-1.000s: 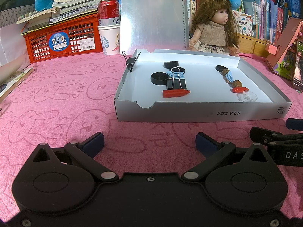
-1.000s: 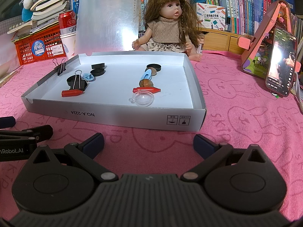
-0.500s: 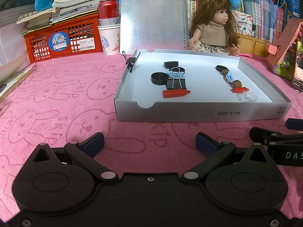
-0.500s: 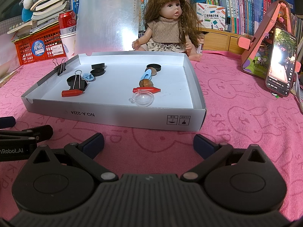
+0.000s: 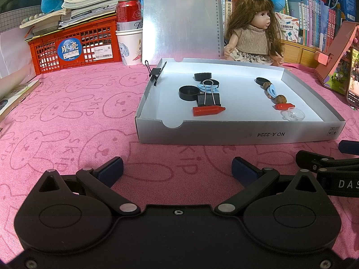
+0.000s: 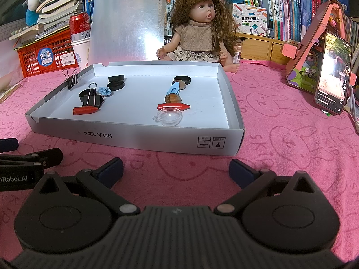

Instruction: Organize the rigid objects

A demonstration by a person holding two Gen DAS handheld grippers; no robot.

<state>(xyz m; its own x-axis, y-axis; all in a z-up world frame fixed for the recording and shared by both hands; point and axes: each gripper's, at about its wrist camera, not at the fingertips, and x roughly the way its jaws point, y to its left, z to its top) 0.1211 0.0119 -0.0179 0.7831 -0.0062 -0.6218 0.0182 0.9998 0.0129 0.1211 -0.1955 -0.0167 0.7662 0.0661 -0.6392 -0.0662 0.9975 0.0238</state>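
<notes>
A shallow grey box lid (image 5: 224, 132) (image 6: 139, 136) lies on the pink cloth and holds small objects in two groups. On its left are black caps (image 5: 189, 92), a black binder clip (image 5: 209, 98), a blue clip and a red crayon-like piece (image 5: 208, 110). On its right are a black cap (image 6: 182, 80), a blue clip (image 6: 174, 89), a brown nut (image 6: 173, 98), a red piece (image 6: 173, 107) and a clear dome (image 6: 168, 117). Another binder clip (image 5: 154, 72) grips the lid's left wall. My left gripper (image 5: 177, 168) and right gripper (image 6: 176, 168) are open and empty, in front of the lid.
A doll (image 6: 199, 35) sits behind the lid beside a standing metal sheet (image 5: 179, 20). A red crate (image 5: 74, 47), a can on a paper cup (image 5: 129, 22) and books stand at the back left. A phone on a pink stand (image 6: 332, 71) is at the right.
</notes>
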